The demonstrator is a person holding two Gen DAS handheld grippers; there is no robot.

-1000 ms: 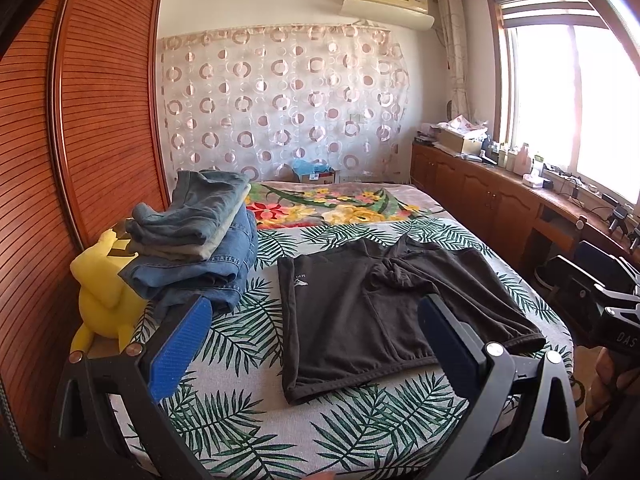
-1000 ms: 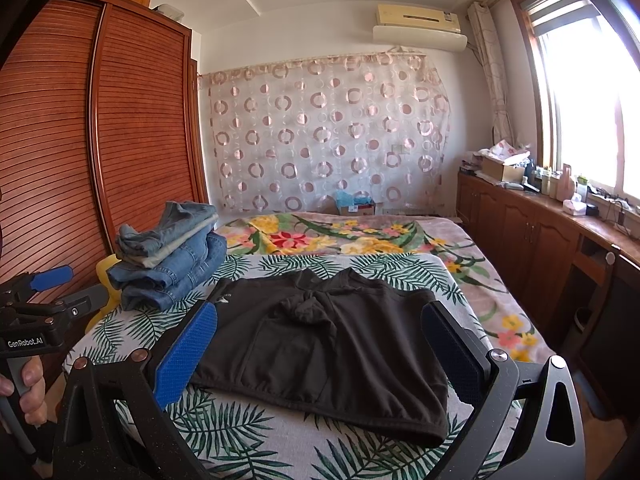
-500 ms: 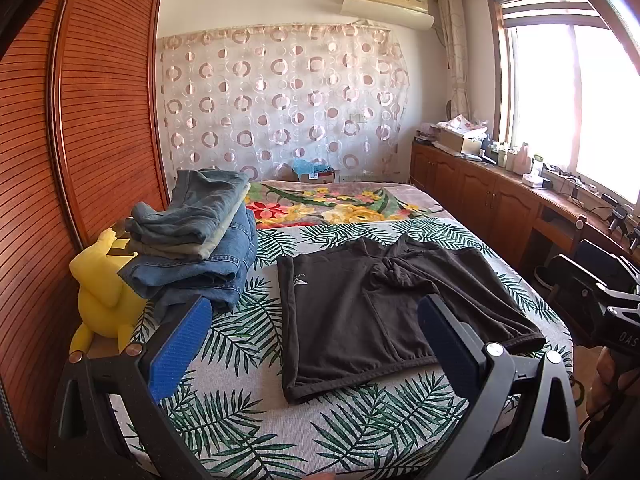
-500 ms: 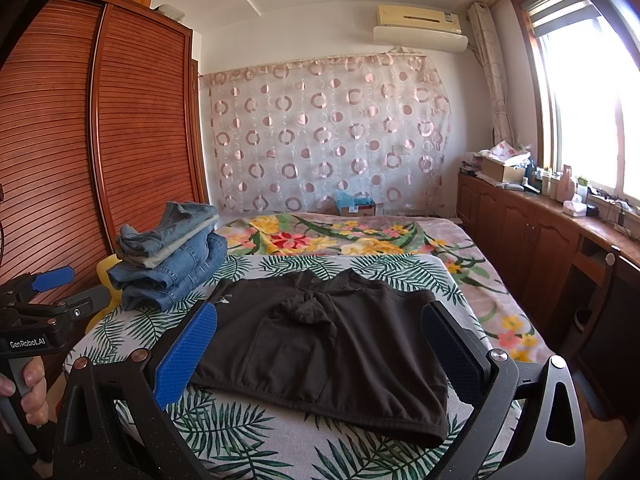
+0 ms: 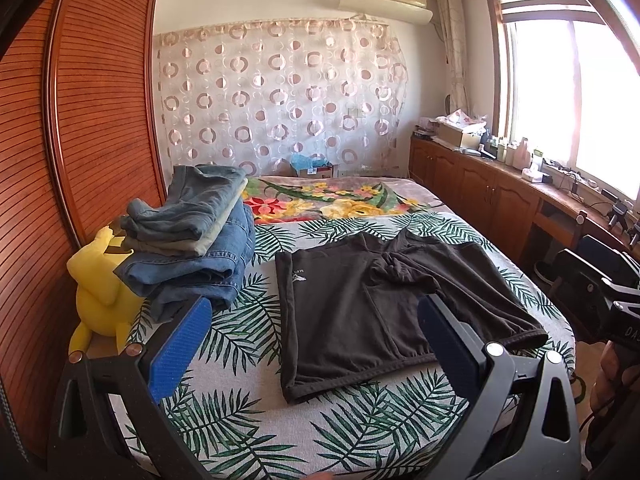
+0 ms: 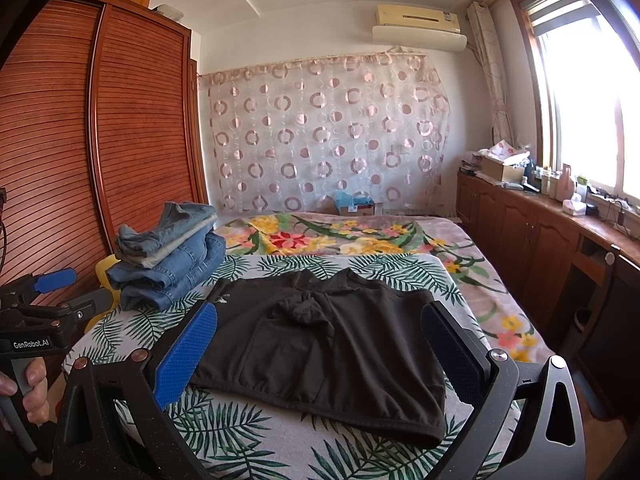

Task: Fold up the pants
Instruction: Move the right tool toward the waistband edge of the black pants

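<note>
Black shorts (image 5: 384, 304) lie flat, unfolded, on the leaf-print bedspread (image 5: 248, 420) beside stacked jeans (image 5: 192, 248). Left gripper (image 5: 312, 340) and right gripper (image 6: 320, 344) hover spread wide, empty. Approach stage; next, probably pinching an edge.

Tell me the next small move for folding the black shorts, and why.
Probably bring both grippers down to the near hem of the black shorts. The shorts lie spread flat and unfolded on the leaf-print bedspread, and the left gripper and right gripper are both open, empty and clear of the fabric, so nothing is gripped yet.
</note>
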